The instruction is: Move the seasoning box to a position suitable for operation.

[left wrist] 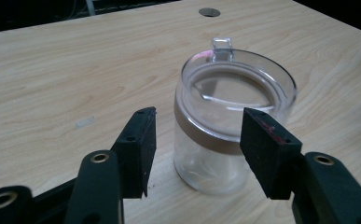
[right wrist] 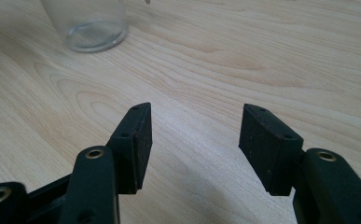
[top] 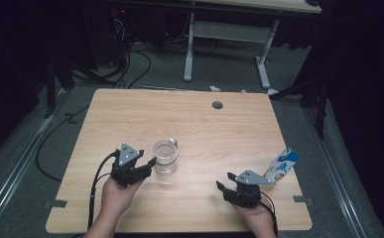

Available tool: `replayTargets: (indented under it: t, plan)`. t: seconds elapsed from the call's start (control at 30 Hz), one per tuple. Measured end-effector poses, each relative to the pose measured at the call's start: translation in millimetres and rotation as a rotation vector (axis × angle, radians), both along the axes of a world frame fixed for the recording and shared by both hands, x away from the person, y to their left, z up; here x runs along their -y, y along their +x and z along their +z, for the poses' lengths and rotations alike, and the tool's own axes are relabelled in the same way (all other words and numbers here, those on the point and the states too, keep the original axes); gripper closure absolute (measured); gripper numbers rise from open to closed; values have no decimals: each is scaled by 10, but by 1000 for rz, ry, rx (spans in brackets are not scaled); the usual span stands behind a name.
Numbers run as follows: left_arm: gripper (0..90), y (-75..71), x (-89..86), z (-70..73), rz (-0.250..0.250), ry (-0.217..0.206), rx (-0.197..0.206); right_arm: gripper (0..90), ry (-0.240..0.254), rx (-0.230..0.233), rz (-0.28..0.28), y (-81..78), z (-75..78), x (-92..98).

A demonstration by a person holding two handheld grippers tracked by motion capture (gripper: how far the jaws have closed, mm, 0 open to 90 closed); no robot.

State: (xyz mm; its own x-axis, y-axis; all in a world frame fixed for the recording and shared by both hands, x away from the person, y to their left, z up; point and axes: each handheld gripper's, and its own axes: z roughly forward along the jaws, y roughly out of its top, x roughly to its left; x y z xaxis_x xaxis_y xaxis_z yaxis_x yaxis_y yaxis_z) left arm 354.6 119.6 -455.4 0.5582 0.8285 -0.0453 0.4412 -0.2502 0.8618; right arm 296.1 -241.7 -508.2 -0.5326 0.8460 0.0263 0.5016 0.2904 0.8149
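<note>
Clear glass forms the mug [top: 165,157], which stands upright on the wooden table [top: 189,119], left of centre and towards the near edge in the high view. Left gripper [top: 150,166] sits just beside the mug on its left, held in a hand [top: 115,196] entering from the bottom; its jaws point at the mug, and contact cannot be judged from this height. Right gripper [top: 223,181] rests over the table near the front right, well apart from the mug, jaws spread with nothing between them. A blue and white carton [top: 282,166] stands tilted just behind the right gripper, by the table's right edge. A round grommet hole [top: 217,104] lies at the far side of the table.

Left gripper view: the mug [left wrist: 229,121] stands ahead of the jaws, handle on the far side and a brownish band around its upper wall. Jaws stand wide, pads [left wrist: 141,149] clear of the glass; the mug is not gripped.

Right gripper view: jaws are wide apart over bare table [right wrist: 262,56], gripping nothing. The mug's base [right wrist: 92,28] shows at upper left, well apart.
</note>
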Motion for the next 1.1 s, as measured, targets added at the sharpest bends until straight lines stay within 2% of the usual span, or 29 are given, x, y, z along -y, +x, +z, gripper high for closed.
replayTargets:
  t: [0.13, 0.23, 0.37, 0.53, 0.83, 0.87, 1.0, 1.1]
  plan:
    - [449, 70, -1, 68, 21, -15, 27, 442, -9, 3, 3, 9, -8, -4]
    - [452, 133, -3, 102, 31, -27, 17, 441, -5, 3, 6, 10, -11, 5]
    - [456, 180, 42, 142, 27, -34, 23, 440, -2, 9, 6, -1, 7, 21]
    - [469, 281, 192, 199, 13, -50, 18, 440, 6, 23, 6, -8, 46, 42]
    - [571, 415, 354, 198, -2, -24, 6, 435, 3, 23, 17, -4, 44, 19]
    - [588, 440, 387, 207, 2, 2, 19, 434, 3, 21, 20, -6, 42, 10]
    - [632, 510, 431, 221, -4, -3, 5, 433, 1, 21, 24, -8, 41, -1]
    - [717, 582, 433, 203, -17, -42, -42, 432, 0, 18, 22, -10, 40, -6]
